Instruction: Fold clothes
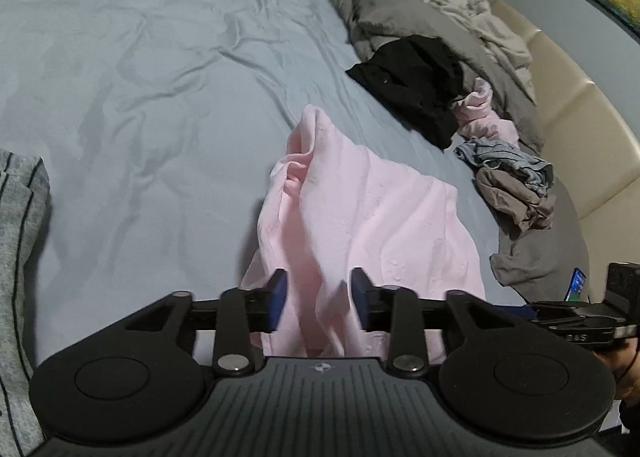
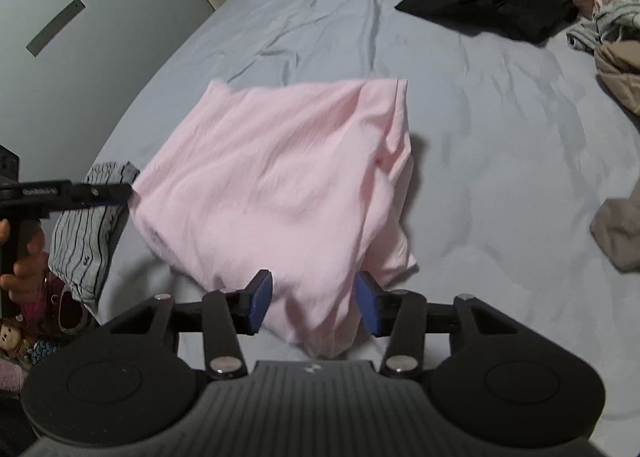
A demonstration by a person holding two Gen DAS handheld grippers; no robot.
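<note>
while both sets of tongs stand parted with pink cloth lying loose between their blue pads, nothing is clamped: the left tongs (image 1: 318, 303) and the right tongs (image 2: 316, 307) are released, each straddling a near corner of the pink garment (image 2: 276, 181).

the garment lies on the bed (image 1: 160, 97), near the near edge, doubled over into a rough rectangle that is far from flat. in the right wrist view its right side is bunched into several stacked edges, and in the left wrist view a ridge stands up at its far end.

the step in hand looks like setting the fold down and letting go. to do it well, i would draw the tongs back towards the near side without snagging the cloth, lifting the pads clear before moving sideways. then the raised ridge wants pressing flat and the bunched right edge squaring up, so the next fold lands on even layers.

a striped grey garment (image 2: 90, 225) lies just to the left, close to the pink one; keep them apart. the unfolded pile (image 1: 460, 97) of black, pink, grey and brown clothes sits at the far right, well clear.
</note>
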